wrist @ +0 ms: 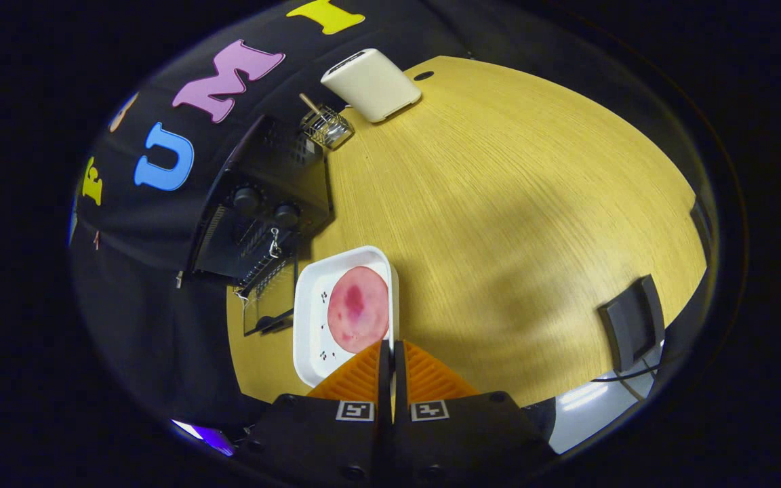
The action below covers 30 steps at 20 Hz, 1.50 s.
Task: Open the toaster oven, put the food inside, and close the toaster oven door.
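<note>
Jaws (391, 359) pinch the near rim of the white tray (309, 318), whose pink food slice (358, 309) sits just ahead of them. We judge the toaster oven (262, 203), door (268, 301) already down, lies ahead-left on the bench (499, 224), tray's long axis pointing beside its mouth.

Gripper (391, 347) fingers pinch tray (309, 318) rim; oven (262, 203) door open.

Pale wooden table (512, 203) fills centre and right of the frame. Black cloth wall (153, 271) hangs at left. Pale floor (587, 413) shows at lower right.
</note>
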{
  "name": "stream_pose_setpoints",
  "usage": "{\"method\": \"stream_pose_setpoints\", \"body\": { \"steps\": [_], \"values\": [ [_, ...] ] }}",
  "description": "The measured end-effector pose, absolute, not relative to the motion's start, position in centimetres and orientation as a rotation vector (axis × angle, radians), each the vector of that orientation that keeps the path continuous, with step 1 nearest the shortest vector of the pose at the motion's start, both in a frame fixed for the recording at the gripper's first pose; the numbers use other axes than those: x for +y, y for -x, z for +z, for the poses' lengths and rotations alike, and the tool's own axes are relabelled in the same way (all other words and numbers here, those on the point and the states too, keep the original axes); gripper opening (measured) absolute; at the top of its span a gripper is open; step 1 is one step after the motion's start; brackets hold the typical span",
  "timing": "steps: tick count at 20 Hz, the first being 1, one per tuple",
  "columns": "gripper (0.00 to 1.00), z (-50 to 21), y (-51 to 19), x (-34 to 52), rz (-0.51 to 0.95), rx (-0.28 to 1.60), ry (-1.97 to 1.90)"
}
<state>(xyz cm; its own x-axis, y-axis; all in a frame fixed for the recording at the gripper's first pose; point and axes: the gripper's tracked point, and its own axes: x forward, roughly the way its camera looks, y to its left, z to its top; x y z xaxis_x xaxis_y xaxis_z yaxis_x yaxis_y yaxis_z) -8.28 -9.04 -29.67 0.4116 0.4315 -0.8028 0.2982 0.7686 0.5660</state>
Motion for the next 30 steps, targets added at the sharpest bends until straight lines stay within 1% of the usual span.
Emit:
{"method": "stream_pose_setpoints", "body": {
  "steps": [6,14,20,25,27,30],
  "values": [
    [0.05,-25.9,9.7,-5.4,0.096,1.107,-0.831],
    [0.05,-23.3,8.4,2.1,0.123,1.029,-0.938],
    [0.05,-23.2,4.9,7.2,0.129,1.009,-0.918],
    [0.05,-24.8,0.7,11.4,0.139,1.014,-0.89],
    [0.05,-25.4,-1.3,12.4,0.121,0.994,-0.9],
    [0.05,-26.4,-4.1,13.4,0.057,0.956,-0.954]
  ]
}}
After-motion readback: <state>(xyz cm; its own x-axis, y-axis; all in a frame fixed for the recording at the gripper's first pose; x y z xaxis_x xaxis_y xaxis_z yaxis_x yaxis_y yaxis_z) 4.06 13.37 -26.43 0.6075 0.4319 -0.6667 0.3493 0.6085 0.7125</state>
